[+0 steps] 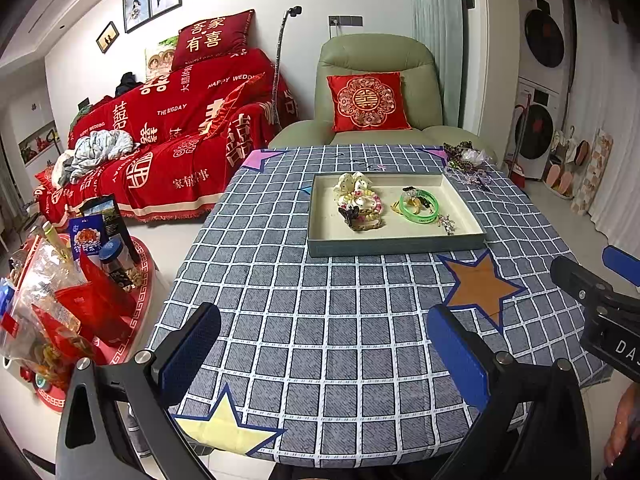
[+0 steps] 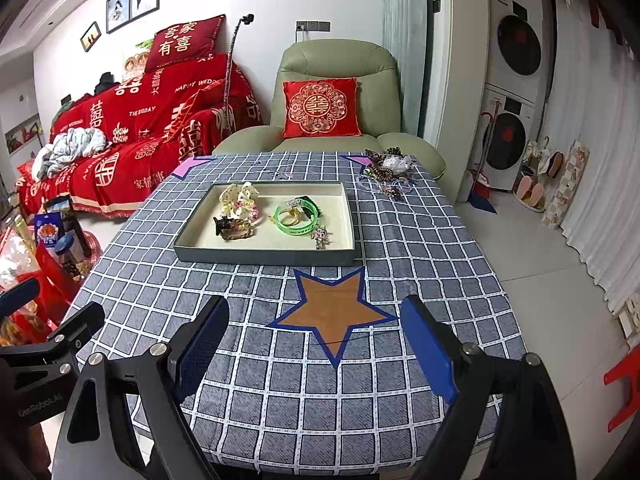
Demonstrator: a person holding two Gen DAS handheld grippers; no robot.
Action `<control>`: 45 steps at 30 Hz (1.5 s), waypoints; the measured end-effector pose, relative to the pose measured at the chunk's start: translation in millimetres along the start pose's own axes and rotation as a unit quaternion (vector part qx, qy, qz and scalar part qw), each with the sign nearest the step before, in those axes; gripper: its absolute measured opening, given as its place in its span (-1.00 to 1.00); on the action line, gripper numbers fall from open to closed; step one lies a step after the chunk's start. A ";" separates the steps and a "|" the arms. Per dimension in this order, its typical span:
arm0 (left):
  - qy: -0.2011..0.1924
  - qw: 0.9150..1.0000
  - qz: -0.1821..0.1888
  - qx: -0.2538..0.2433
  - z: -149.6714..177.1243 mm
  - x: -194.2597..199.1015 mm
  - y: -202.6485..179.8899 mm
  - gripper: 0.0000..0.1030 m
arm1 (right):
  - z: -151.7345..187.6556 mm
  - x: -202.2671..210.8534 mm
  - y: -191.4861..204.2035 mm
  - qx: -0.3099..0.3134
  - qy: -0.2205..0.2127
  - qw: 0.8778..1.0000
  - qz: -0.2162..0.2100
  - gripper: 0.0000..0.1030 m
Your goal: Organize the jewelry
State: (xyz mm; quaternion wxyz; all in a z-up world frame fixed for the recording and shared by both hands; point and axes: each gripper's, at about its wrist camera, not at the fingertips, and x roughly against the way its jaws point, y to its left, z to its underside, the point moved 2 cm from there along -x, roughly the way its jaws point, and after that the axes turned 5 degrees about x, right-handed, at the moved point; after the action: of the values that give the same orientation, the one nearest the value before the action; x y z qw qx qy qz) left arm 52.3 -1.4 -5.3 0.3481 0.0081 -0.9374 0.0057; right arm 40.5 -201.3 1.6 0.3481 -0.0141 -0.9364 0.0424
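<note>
Far left, red sofa cover (image 1: 168, 128) carries white lettering: "HAPPY WEDDING", "THE BIGDAY", plus large double-happiness characters; the red pillow (image 1: 212, 36) on top reads 吾家有喜. Left claw (image 1: 320, 356) hangs over the near edge of the surface (image 1: 320, 320), jaws released and wide, nothing between the blue pads. Checked grey cloth with stars covers the surface. Shallow tray (image 1: 394, 244) sits past the middle, long axis running left to right, long sides facing the claws. Inside, left group: cream scrunchies and beaded bands (image 1: 360, 204), piled. Right group: green bangle (image 1: 419, 209) lying flat, with yellow rings and a dark clip inside it; small metallic piece (image 1: 446, 222) just beside it toward the tray's right. Writing on the bangle too small to read. Loose jewelry heap (image 1: 466, 158) at the far right corner of the surface, outside the tray, well apart from the claws. Right claw (image 2: 316, 352) likewise released, empty, over the orange star (image 2: 332, 312). Left claw body in the right wrist view reads "GenRobot.AI".
</note>
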 end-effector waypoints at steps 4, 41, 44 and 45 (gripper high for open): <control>0.000 1.000 0.000 0.000 -0.5 -0.3 -0.1 1.00 | 0.4 0.3 0.7 0.000 -0.002 1.000 0.001 0.74; -0.001 1.000 -0.001 -0.001 -2.3 0.3 -1.0 1.00 | -1.6 2.2 3.1 0.001 -0.001 1.000 -0.001 0.74; -0.001 1.000 -0.002 -0.001 -2.2 0.3 -1.2 1.00 | -1.3 2.1 3.0 0.000 0.000 1.000 -0.002 0.74; -0.001 1.000 -0.002 -0.001 -2.5 0.3 -1.0 1.00 | -1.2 1.9 2.8 0.001 0.000 1.000 -0.002 0.74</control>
State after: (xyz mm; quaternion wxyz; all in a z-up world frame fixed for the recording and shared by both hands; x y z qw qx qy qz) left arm 53.8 -2.4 -3.2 0.3474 0.0094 -0.9377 0.0044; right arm 39.8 -198.3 3.5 0.3480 -0.0120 -0.9364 0.0424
